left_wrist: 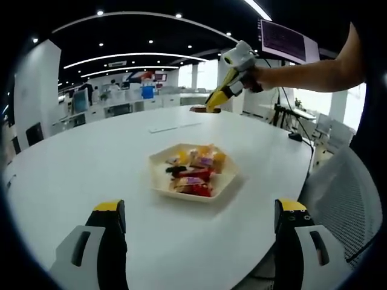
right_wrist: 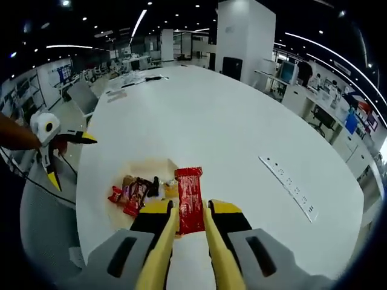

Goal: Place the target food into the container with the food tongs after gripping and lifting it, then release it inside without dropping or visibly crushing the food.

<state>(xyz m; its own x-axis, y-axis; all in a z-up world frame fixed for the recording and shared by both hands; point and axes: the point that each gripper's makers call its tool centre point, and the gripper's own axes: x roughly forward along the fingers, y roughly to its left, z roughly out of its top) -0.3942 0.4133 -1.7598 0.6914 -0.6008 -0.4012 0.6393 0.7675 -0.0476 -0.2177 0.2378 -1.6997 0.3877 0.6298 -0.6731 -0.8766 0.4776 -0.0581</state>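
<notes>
Right claw (right_wrist: 190,225) tongs (right_wrist: 158,254) pinch red snack (right_wrist: 189,199).

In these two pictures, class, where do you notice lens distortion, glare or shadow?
Left gripper view: the white table bulges round from the fisheye, and the tray casts a soft shadow. Right gripper view: ceiling strip lights curve, and the red snack packet looks sharp.

I'm looking across a big white oval table (left_wrist: 91,175) in an open office: desks (left_wrist: 121,103) and a white pillar (right_wrist: 239,36) behind, long ceiling light strips (left_wrist: 139,57) overhead (plus small spotlights), a mesh chair (left_wrist: 344,199) alongside.
</notes>
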